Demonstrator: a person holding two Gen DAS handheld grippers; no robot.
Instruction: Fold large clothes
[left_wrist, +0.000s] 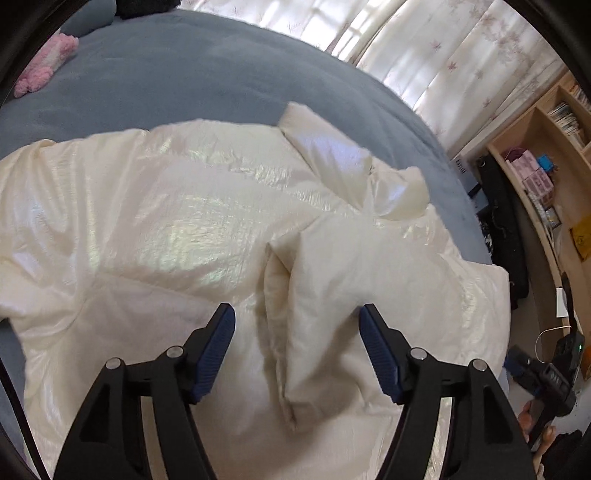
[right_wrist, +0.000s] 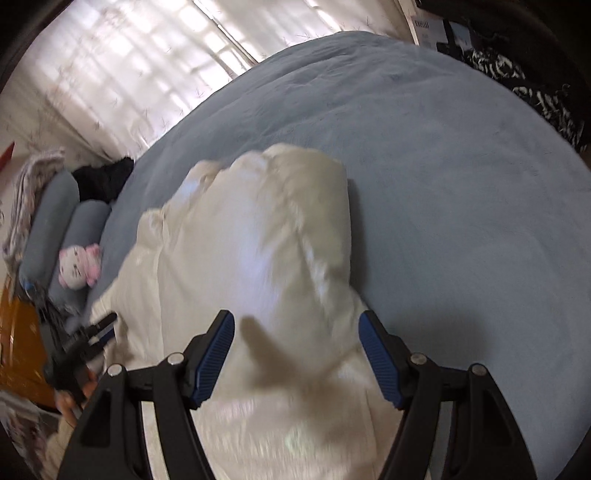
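Observation:
A large cream puffy jacket (left_wrist: 184, 206) lies spread on a blue-grey bed (left_wrist: 184, 66). In the left wrist view, my left gripper (left_wrist: 295, 312) is open just over it. A raised fold of the jacket (left_wrist: 314, 266) runs up between the blue pads without touching them. In the right wrist view, which is blurred, my right gripper (right_wrist: 295, 317) hangs open above a bunched end of the jacket (right_wrist: 258, 240), with nothing pressed between its pads. The left gripper (right_wrist: 96, 332) also shows at the left edge there, beside the jacket.
A pink plush toy (right_wrist: 79, 267) and blue-grey pillows (right_wrist: 51, 221) lie at the head of the bed. Bare bed (right_wrist: 461, 184) stretches to the right of the jacket. Wooden shelves (left_wrist: 546, 155) stand beyond the bed, and curtains (left_wrist: 443, 55) hang along its far side.

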